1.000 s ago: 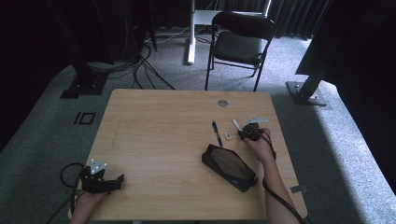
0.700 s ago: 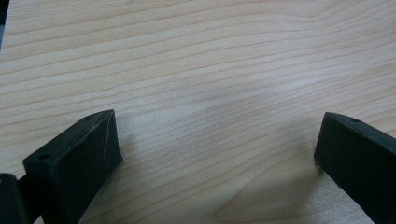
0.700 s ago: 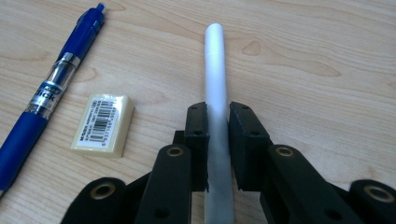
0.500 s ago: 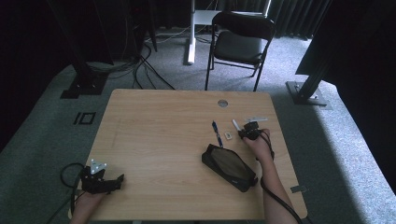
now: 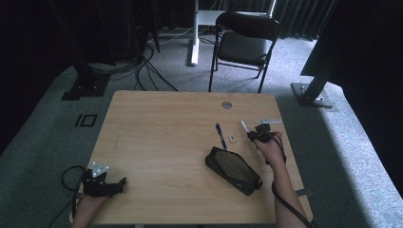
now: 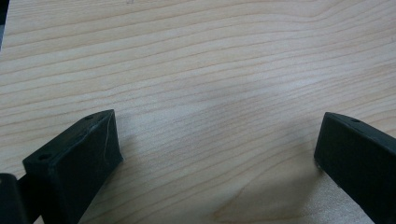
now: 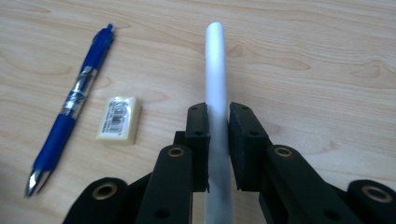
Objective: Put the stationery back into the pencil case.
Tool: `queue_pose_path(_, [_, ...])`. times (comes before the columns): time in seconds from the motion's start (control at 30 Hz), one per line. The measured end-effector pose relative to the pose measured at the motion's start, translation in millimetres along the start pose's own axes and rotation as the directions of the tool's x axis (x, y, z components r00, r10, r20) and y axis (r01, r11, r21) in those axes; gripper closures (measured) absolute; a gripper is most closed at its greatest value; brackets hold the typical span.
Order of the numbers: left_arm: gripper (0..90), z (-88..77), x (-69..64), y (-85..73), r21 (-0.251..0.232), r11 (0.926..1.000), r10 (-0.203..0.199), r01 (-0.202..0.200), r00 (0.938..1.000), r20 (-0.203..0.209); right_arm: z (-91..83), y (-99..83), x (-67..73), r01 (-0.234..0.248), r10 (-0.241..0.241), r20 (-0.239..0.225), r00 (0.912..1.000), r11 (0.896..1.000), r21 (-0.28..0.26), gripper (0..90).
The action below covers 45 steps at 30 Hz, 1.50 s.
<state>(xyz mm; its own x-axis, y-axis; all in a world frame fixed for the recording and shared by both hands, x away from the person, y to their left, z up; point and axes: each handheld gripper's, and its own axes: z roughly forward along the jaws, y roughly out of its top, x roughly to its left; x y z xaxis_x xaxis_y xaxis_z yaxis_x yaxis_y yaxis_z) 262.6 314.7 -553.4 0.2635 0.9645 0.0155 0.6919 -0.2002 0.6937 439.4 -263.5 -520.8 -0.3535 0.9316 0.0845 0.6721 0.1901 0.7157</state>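
Wooden table [image 5: 161, 137]: right gripper [image 7: 218, 122] pinching white tube [image 7: 215, 70], left gripper [image 6: 215, 149] spread.

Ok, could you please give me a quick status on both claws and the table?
Right claw shut on white pen. Left claw open, empty, over bare table. Blue pen, eraser, black pouch lying nearby, none blocking.

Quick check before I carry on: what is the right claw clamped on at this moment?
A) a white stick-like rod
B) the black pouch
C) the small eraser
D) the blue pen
A: in the right gripper view the right claw has both jaws pressed against the white rod, while the blue pen and the eraser lie apart on the table, and the black pouch rests nearer the person.
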Motion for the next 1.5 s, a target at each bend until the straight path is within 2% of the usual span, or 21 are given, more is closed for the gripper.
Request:
queue_pose_path(0.13, [0.5,0.0,0.0,0.0,0.000,1.0000,0.000,0.000,1.0000,0.000,-7.3,-0.3,-1.2,-0.006,0.006,0.001,1.0000,1.000,0.005,78.6])
queue_pose_path(0.53, [0.5,0.0,0.0,0.0,0.000,1.0000,0.000,0.000,1.0000,0.000,-38.3,6.8,-0.5,0.031,-0.031,-0.016,0.9994,1.000,0.002,78.6])
queue_pose_path(0.67, [0.5,0.0,0.0,0.0,0.000,1.0000,0.000,0.000,1.0000,0.000,-47.7,8.5,1.1,0.036,-0.037,-0.034,0.9988,0.999,-0.020,78.6])
queue_pose_path(0.73, [0.5,0.0,0.0,0.0,0.000,1.0000,0.000,0.000,1.0000,0.000,-51.8,9.5,1.3,0.037,-0.038,-0.058,0.9976,0.999,-0.026,78.6])
queue_pose_path(0.87, [0.5,0.0,0.0,0.0,0.000,1.0000,0.000,0.000,1.0000,0.000,-59.9,11.5,1.3,0.043,-0.045,-0.063,0.9970,0.998,-0.038,78.6])
queue_pose_path(1.0, [0.5,0.0,0.0,0.0,0.000,1.0000,0.000,0.000,1.0000,0.000,-70.0,12.3,4.0,0.071,-0.075,-0.072,0.9946,0.996,-0.050,78.6])
queue_pose_path(1.07, [0.5,0.0,0.0,0.0,0.000,1.0000,0.000,0.000,1.0000,0.000,-73.6,12.0,3.5,0.061,-0.067,-0.077,0.9948,0.996,-0.072,78.6])
queue_pose_path(1.13, [0.5,0.0,0.1,0.0,0.000,1.0000,0.000,0.000,1.0000,0.000,-77.0,11.6,4.7,0.078,-0.083,-0.076,0.9936,0.994,-0.073,78.6])
queue_pose_path(1.37, [0.5,0.0,0.1,0.0,0.000,1.0000,0.000,0.000,1.0000,0.000,-93.8,11.1,16.4,0.129,-0.141,-0.123,0.9823,0.987,-0.094,78.6])
queue_pose_path(1.5, [0.5,0.0,0.1,0.0,0.000,1.0000,0.000,0.000,1.0000,0.000,-103.5,10.6,22.9,0.129,-0.145,-0.148,0.9783,0.985,-0.112,78.5])
